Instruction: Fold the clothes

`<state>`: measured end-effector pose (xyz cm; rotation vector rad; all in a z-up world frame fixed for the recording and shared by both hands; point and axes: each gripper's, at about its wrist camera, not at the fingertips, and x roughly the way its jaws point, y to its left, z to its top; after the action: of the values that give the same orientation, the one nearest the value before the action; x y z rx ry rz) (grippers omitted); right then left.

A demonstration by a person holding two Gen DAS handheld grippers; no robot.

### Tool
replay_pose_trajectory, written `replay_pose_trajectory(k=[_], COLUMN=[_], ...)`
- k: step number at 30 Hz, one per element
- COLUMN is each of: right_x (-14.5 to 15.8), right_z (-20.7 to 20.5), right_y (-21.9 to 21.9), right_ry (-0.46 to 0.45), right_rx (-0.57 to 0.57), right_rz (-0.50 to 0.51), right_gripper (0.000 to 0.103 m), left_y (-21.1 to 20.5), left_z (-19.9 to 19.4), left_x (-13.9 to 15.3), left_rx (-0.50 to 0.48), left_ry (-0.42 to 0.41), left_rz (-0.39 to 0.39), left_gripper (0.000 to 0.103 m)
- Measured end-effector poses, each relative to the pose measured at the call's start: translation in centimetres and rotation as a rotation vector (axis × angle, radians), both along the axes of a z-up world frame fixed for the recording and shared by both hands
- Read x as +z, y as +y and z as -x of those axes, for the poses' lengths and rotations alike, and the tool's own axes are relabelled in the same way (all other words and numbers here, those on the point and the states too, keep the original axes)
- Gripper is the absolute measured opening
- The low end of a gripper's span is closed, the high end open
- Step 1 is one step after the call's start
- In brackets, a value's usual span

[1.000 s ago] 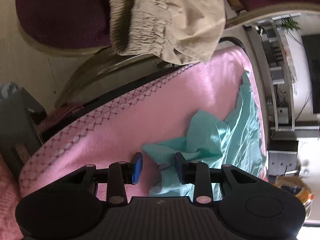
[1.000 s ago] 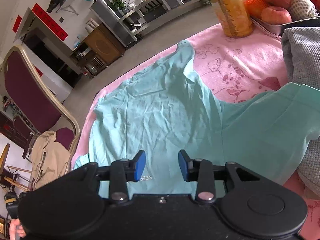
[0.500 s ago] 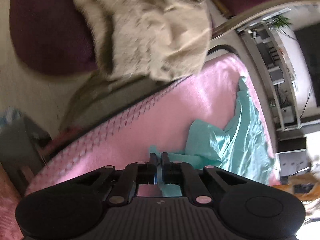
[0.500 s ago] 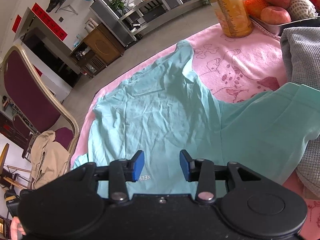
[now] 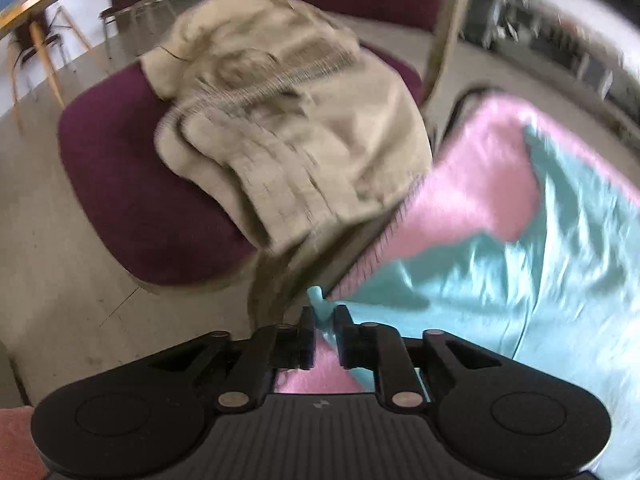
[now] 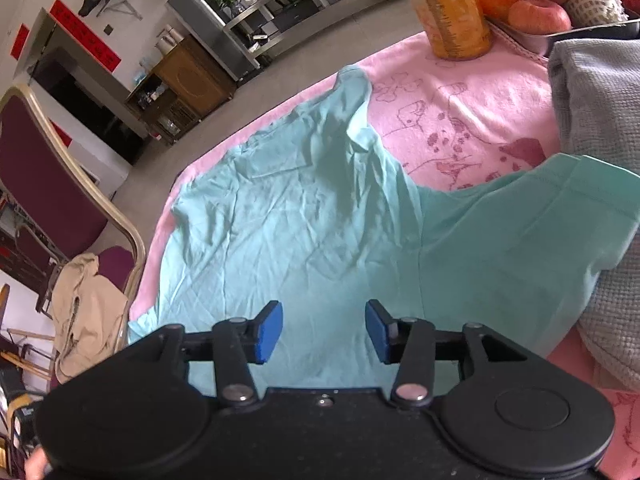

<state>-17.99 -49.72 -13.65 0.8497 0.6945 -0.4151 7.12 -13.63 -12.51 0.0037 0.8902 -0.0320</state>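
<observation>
Pink blanket [image 6: 460, 120] under wrinkled teal shirt [image 6: 288, 216]; left gripper [image 5: 323, 320] pinching corner.

A maroon-cushioned chair [image 5: 132, 184] stands on the pale floor [image 5: 48, 280], a wooden cabinet [image 6: 180, 88] beyond.

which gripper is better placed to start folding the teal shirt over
Left. The left gripper is already shut on a corner of the teal cotton shirt; the right gripper hovers open above it, gripping nothing.
</observation>
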Motion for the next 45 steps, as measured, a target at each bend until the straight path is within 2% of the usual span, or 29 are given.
replay_pose_trajectory(k=[2,4,5,9,13,16,20,23,28,34,37,39,45], right_x=[0.3,0.9,1.3,2.4,2.1,1.6,1.6,1.5,1.5,1.4,1.4,1.3,1.3], right_z=[0.6,1.2,1.2,0.7,0.5,0.3,0.3,0.1,0.1,0.1,0.0,0.0,0.2], right_y=[-0.5,-1.0,-1.3,-2.8,-3.4,-3.2,-2.6,-2.2,-1.9,-1.8,-1.7,-1.7,-1.8], right_ry=[-0.028,-0.076,-0.097,-0.142,-0.157,-0.143,-0.144,-0.139,-0.128,-0.118,-0.114,-0.112,-0.111], right_rx=[-0.025,-0.054,-0.060,-0.059,-0.074,-0.065,-0.050,-0.030,-0.018,-0.017,-0.016,-0.016,-0.021], right_rz=[-0.012,-0.019,-0.017,0.006,0.000,-0.004,-0.006,-0.004,0.002,0.006,0.008,0.012,0.012], right_gripper=[0.047,0.047,0.047,0.047,0.047,0.047,0.047,0.047,0.047,0.047,0.047,0.047,0.047], left_y=[0.8,0.5,-0.1,-2.3,-4.6,-5.1,-5.5,-6.2,-7.0,-8.2,-8.5,-8.3,-7.7], left_z=[-0.1,-1.1,-2.2,-6.3,-8.2,-8.6,-8.7,-8.0,-7.1,-6.6,-6.5,-6.4,-5.2], left_x=[1.0,1.9,1.8,0.2,-1.4,-2.5,-3.3,-3.1,-2.9,-3.8,-4.1,-3.8,-1.4], left_rx=[0.003,-0.074,-0.132,-0.275,-0.324,-0.315,-0.346,-0.379,-0.429,-0.468,-0.467,-0.455,-0.381], left_ry=[-0.015,-0.022,0.006,0.123,0.150,0.165,0.223,0.211,0.233,0.239,0.227,0.200,0.017], left_rz=[0.041,0.068,0.080,0.143,0.098,0.058,0.120,0.103,0.143,0.102,0.075,0.071,-0.019], left_gripper=[0.018,0.029,0.032,0.029,0.027,0.028,0.031,0.032,0.036,0.035,0.031,0.012,0.009])
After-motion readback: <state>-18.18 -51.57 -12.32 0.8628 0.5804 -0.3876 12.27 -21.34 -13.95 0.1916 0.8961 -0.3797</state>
